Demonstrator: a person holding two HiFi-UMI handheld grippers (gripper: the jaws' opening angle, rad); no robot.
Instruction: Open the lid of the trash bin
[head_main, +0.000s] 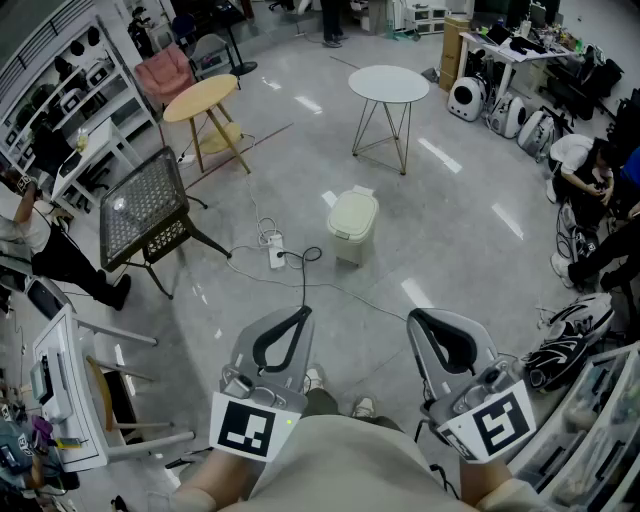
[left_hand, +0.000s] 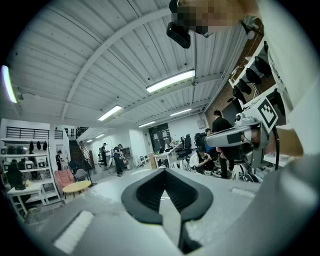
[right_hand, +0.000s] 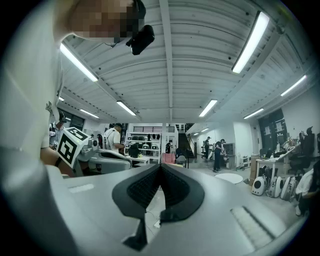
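Observation:
A small cream trash bin (head_main: 353, 225) stands on the grey floor ahead of me, its lid down. My left gripper (head_main: 303, 313) and right gripper (head_main: 414, 318) are held close to my body, well short of the bin, both pointing toward it. Each is shut with its tips meeting and nothing held. The left gripper view looks along shut jaws (left_hand: 163, 171) into the room and catches the right gripper (left_hand: 235, 137) at the side. The right gripper view also shows shut jaws (right_hand: 161, 166). The bin appears in neither gripper view.
A power strip (head_main: 277, 250) with trailing cables lies left of the bin. A black mesh chair (head_main: 145, 205), a round wooden table (head_main: 201, 98) and a round white table (head_main: 389, 84) stand further off. A seated person (head_main: 590, 170) and bags (head_main: 560, 340) are on the right.

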